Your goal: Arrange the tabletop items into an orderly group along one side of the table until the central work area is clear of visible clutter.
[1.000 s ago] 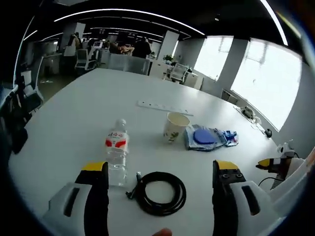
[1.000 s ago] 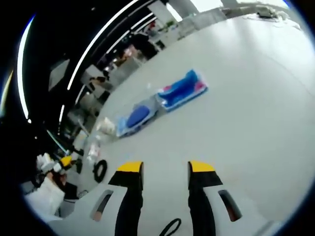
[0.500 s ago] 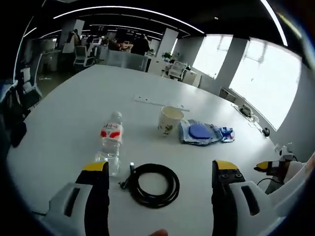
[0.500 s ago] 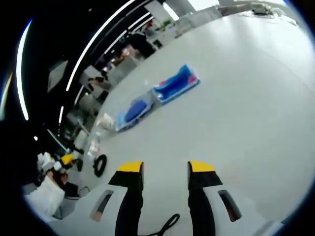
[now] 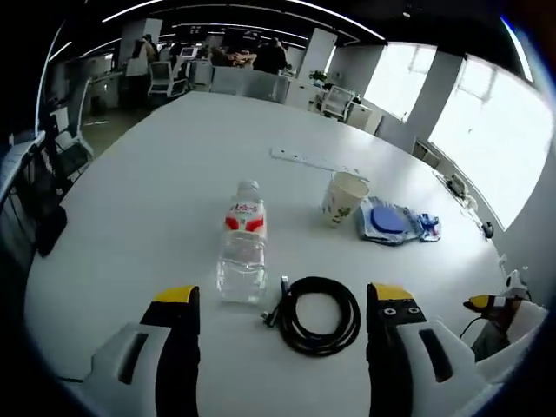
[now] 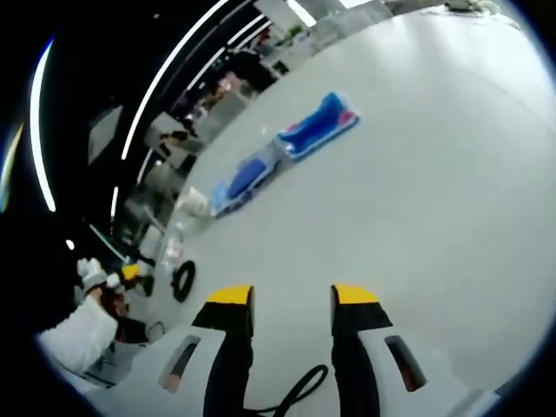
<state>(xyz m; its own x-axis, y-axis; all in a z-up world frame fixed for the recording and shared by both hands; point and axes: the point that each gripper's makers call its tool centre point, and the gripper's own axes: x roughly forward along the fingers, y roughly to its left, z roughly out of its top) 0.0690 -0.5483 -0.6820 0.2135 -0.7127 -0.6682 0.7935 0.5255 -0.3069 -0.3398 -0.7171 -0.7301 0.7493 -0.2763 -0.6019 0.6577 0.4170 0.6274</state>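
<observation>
Left gripper view: a clear plastic water bottle (image 5: 242,253) with a red-and-white label and white cap stood upright on the smooth white table (image 5: 139,200), just ahead of the left gripper (image 5: 282,304), whose yellow-tipped jaws were spread wide with nothing between them. A glossy black cable (image 5: 318,315), coiled into a flat ring, lay just right of the bottle. Beyond it stood a paper cup (image 5: 345,198) with a green print, and beside that a crinkled blue packet (image 5: 393,223). A long white power strip (image 5: 306,161) lay farther back. The right gripper (image 5: 491,303) showed at the right edge.

Right gripper view: the right gripper (image 6: 291,300) hovered over bare tabletop, jaws apart and empty. A blue-and-pink flat pack (image 6: 317,127) lay beside the blue packet (image 6: 241,183); the coil (image 6: 182,281) lay far left.

Compared with one second before, the bottle, coil and cup sat further right in the left gripper view, a camera shift; their mutual layout was unchanged.
</observation>
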